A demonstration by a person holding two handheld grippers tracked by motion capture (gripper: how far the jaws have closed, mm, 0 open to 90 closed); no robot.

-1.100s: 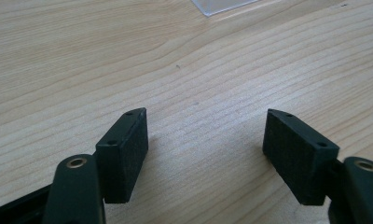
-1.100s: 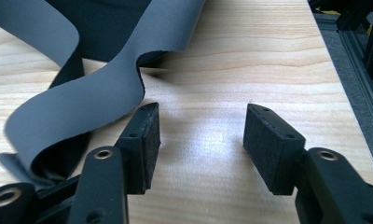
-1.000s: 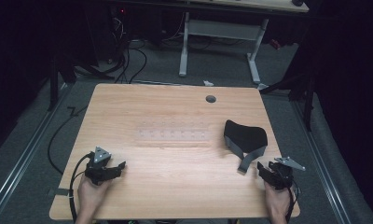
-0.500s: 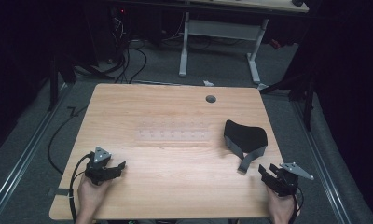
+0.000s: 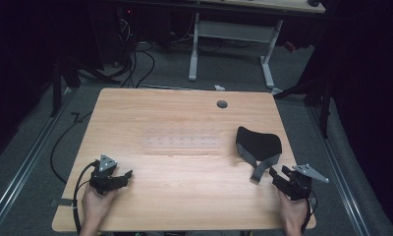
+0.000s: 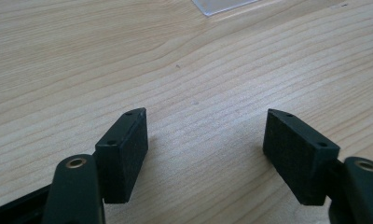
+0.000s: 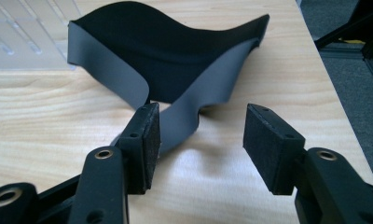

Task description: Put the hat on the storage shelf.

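Note:
A black eye mask (image 5: 258, 142) with grey straps (image 5: 259, 171) lies on the right side of the wooden table (image 5: 184, 118). My right gripper (image 5: 278, 178) is open just in front of it, near the table's front right corner. In the right gripper view the mask (image 7: 175, 46) curves up ahead and a grey strap (image 7: 194, 112) runs down between the open jaws, close to the left pad (image 7: 145, 144). My left gripper (image 5: 126, 176) rests open at the front left, over bare wood; its pads (image 6: 124, 154) hold nothing.
A clear plastic sheet (image 5: 182, 142) lies flat at the table's middle; its corner (image 6: 222, 5) shows in the left gripper view. A round cable hole (image 5: 222, 104) sits near the far edge. Another desk's white legs (image 5: 194, 49) and cables stand on the floor beyond. The table's right edge (image 7: 334, 93) is close.
My right gripper has shifted slightly back and to the right, away from the strap's end. The left gripper has stayed where it was.

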